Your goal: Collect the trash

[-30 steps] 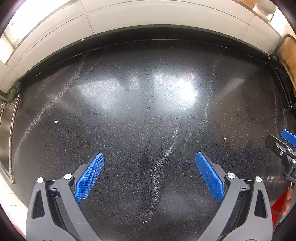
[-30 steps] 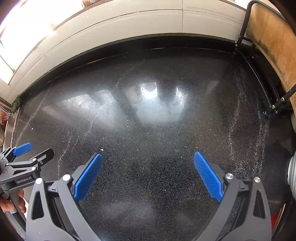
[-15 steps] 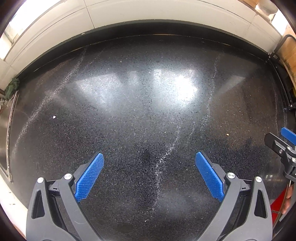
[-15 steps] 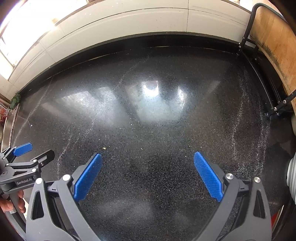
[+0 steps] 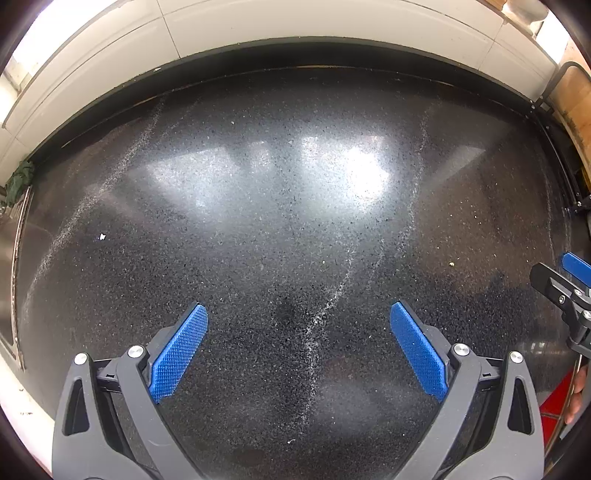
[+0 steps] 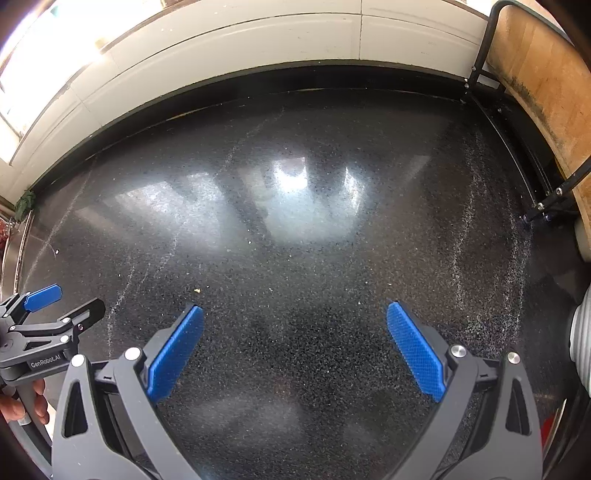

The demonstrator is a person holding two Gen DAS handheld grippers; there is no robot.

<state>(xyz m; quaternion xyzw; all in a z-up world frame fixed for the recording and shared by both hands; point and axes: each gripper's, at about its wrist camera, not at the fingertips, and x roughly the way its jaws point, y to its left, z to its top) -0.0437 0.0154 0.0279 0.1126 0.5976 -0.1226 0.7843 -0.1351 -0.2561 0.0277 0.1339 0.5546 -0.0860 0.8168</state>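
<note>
Hovering over the black speckled countertop (image 5: 295, 229), the left gripper (image 5: 297, 325) has its blue-padded fingers (image 5: 177, 350) spread wide apart with nothing between them; the right gripper (image 6: 293, 325) hovers over the same countertop, fingers likewise wide apart and empty. Trash on the countertop is limited to small bits: a white scrap (image 5: 102, 236) lies well to the left of the left gripper, toward the countertop's left edge near the metal sink rim (image 5: 16, 258); a yellowish crumb (image 5: 451, 263) lies on the countertop between the two grippers, just ahead of the right gripper's left finger in its own view (image 6: 197, 290). Pale dusty streaks (image 5: 325, 314) cross the countertop. White wall tile (image 5: 295, 33) borders the countertop's far edge; a green cloth (image 5: 18, 181) sits at the far left corner. A black metal rack (image 6: 480, 62) holding a wooden board (image 6: 535, 74) stands at the countertop's right end. A person's hand (image 6: 22, 406) grips the left gripper's handle
</note>
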